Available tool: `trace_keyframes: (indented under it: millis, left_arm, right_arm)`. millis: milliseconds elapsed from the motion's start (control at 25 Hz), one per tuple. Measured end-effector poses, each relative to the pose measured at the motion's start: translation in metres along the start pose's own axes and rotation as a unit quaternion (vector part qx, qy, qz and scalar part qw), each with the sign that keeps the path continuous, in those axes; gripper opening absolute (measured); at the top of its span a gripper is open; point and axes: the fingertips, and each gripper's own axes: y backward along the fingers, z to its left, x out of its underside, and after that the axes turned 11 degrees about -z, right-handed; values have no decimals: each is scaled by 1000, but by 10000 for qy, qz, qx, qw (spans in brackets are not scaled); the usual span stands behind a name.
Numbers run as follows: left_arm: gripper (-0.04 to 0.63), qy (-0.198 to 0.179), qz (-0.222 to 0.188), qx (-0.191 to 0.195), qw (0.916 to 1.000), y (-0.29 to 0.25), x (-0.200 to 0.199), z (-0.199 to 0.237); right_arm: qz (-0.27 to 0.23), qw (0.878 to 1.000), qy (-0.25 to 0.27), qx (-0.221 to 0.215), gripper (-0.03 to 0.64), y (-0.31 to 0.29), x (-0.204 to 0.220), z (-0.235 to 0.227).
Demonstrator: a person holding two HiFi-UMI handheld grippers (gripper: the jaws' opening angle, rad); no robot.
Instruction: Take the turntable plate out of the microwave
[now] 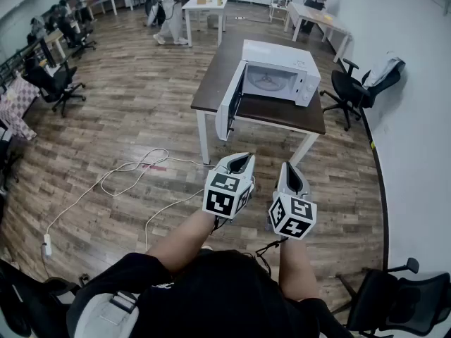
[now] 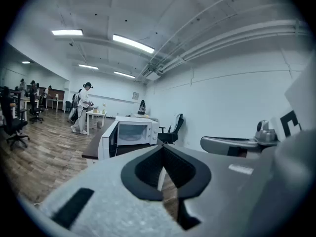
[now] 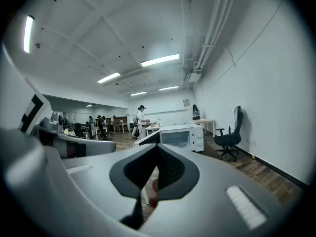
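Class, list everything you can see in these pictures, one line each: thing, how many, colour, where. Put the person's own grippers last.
microwave: one, white, door open, on the dark table.
turntable plate: one, pale, inside the microwave.
table: one, dark top with white legs, mid-room.
office chairs: several, black; one right of the table, one at lower right, more at far left.
cables: loose run, white, on the wooden floor left of the grippers.
far tables: two, white, at the far end.
people: several, at the far end and far left.
left gripper: one, pale grey with marker cube, shut, empty.
right gripper: one, the same, shut, empty.
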Motion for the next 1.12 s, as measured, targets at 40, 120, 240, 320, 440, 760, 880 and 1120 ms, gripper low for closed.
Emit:
trace_keyframes:
  millis: [40, 120, 240, 320, 440, 760, 880, 1120]
  left_arm:
    - [9, -6, -5, 0, 10000, -1, 0, 1]
    - [9, -23, -14, 2, 10000, -3, -1, 3]
    - [9, -48, -10, 8, 10000, -4, -2, 7]
    - [9, -49, -11, 7, 10000, -4, -2, 11]
    - [9, -67, -16, 8, 10000, -4, -3, 18]
    - [9, -91, 43, 54, 9999, -11, 2, 50]
    - [9, -106, 88, 136, 9998, -13, 5, 61]
    - [9, -132, 134, 335, 9993, -13, 4, 77]
  right_arm:
    - [-2, 10000, -3, -4, 8, -1, 1, 0]
    - [-4, 10000, -11, -8, 8, -4, 2, 0]
    - [1, 10000, -21, -2, 8, -7, 3, 3]
    - [5, 10000, -1, -12, 8, -10, 3, 7]
    - [19, 10000, 82, -28, 8, -15, 6, 14]
    - [-15, 9999, -72, -70, 9, -38, 17, 32]
    - [1, 10000, -81, -48, 9, -45, 23, 40]
    - [68, 10000, -18, 28, 9, -51, 31, 53]
